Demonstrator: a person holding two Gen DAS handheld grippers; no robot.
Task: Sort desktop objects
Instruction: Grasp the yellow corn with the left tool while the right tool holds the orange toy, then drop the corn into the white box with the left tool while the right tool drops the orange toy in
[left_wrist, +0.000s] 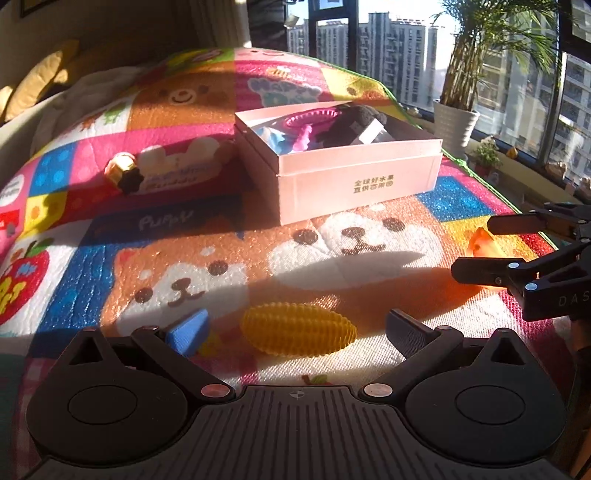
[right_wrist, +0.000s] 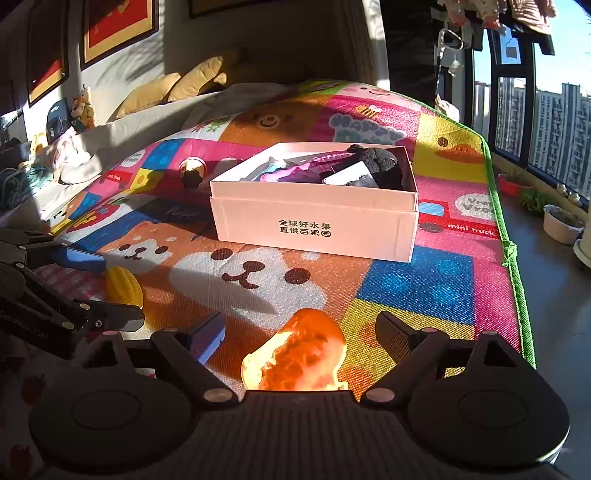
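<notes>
On the play mat a yellow ribbed corn toy (left_wrist: 299, 328) lies between the fingers of my left gripper (left_wrist: 295, 332), which is open; neither pad touches it. In the right wrist view a translucent orange toy (right_wrist: 299, 354) lies between the spread fingers of my right gripper (right_wrist: 301, 336), also open and clear of it. Each gripper shows in the other's view: the right gripper (left_wrist: 476, 247) around the orange toy (left_wrist: 484, 247), the left gripper (right_wrist: 107, 288) around the corn toy (right_wrist: 123, 286). Behind them stands a pink box (left_wrist: 332, 192) (right_wrist: 258, 221) holding a pink ring, a black plush and other toys.
A small yellow-and-black toy (left_wrist: 123, 171) (right_wrist: 192, 170) lies on the mat left of the box. The mat's green edge (right_wrist: 513, 258) drops off on the right towards the floor, potted plants (left_wrist: 456, 125) and windows. Cushions (right_wrist: 177, 85) and bedding lie at the far left.
</notes>
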